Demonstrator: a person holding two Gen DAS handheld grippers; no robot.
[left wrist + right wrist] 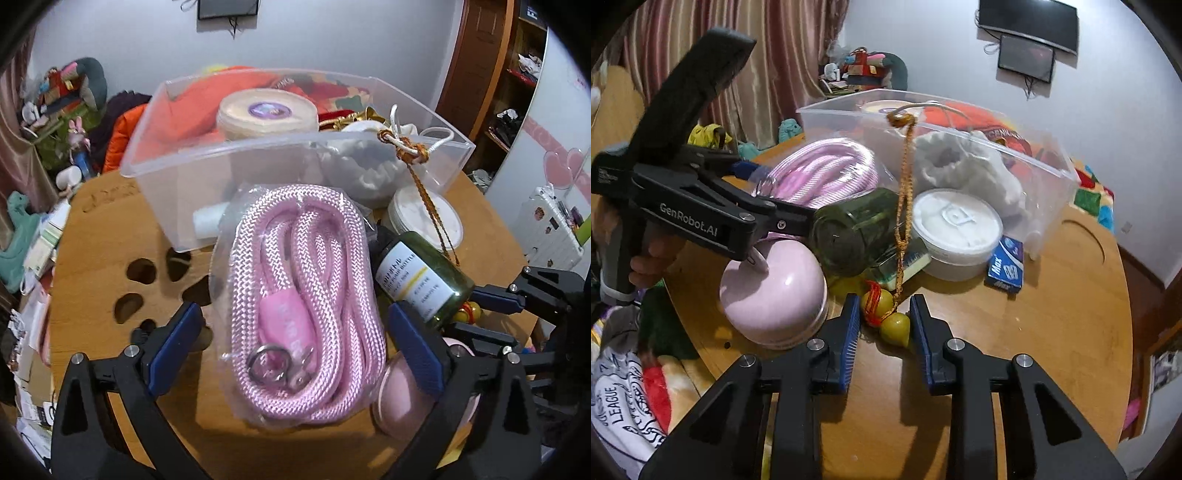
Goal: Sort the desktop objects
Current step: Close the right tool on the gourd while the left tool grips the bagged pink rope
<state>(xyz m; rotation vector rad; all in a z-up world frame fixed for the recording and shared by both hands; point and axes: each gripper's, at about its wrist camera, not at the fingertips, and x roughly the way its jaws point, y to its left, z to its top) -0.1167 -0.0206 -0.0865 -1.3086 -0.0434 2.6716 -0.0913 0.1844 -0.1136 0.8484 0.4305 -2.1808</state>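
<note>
The bagged pink rope [301, 295], a coiled cord with a metal ring sealed in clear plastic, sat between the blue pads of the left tool [295, 339]. The pads stood wide, one on each side of the bag, and whether they pressed it could not be told from the left wrist view; in the right wrist view the same rope [827, 170] showed behind that tool's black body. The bag lay just in front of the clear plastic bin [177, 162], which stood on the wooden table [92, 258] and held a round cream tin [266, 114] and a white cloth pouch [354, 162].

To the right of the rope a dark green bottle [424, 280] lay on its side, with a white round tub [424, 218] beyond it. A braided orange cord [905, 192] hung from the bin's rim down across the bottle to two small yellow gourd charms [890, 317] on the table. The right tool [884, 328] was spread open with those charms between its pads, not yet closed on them.

A pink dome-shaped object [775, 295] rested near the table's edge beside the bottle, and a blue packet marked "Max" [1004, 266] lay beside the white tub.
</note>
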